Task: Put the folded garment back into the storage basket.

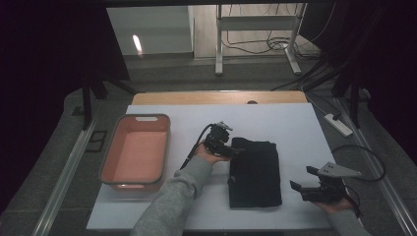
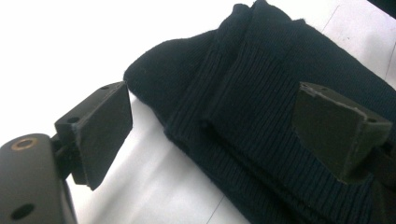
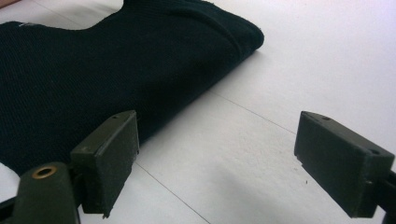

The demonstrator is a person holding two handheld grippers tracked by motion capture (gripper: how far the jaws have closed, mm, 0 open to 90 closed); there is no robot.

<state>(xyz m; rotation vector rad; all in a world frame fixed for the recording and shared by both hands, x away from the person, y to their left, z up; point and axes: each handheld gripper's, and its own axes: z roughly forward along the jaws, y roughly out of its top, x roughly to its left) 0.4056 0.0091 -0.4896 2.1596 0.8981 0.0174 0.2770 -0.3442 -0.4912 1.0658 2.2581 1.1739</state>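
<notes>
A folded black knit garment (image 1: 255,172) lies flat near the middle of the white counter (image 1: 295,128), long side running away from the person. The left tool (image 1: 235,150) sits at the garment's far left corner, jaws spread wide; in the left gripper view one jaw hangs over bare counter and the other over the ribbed folds of the garment (image 2: 261,102) (contact with the fabric cannot be told). The right tool (image 1: 304,178) is low on the counter, just to the right of the garment's near edge, jaws wide and holding nothing; in the right gripper view the garment (image 3: 93,70) lies beyond its left jaw. A salmon-coloured tub (image 1: 118,142) stands at the left of the counter, well apart from the garment.
</notes>
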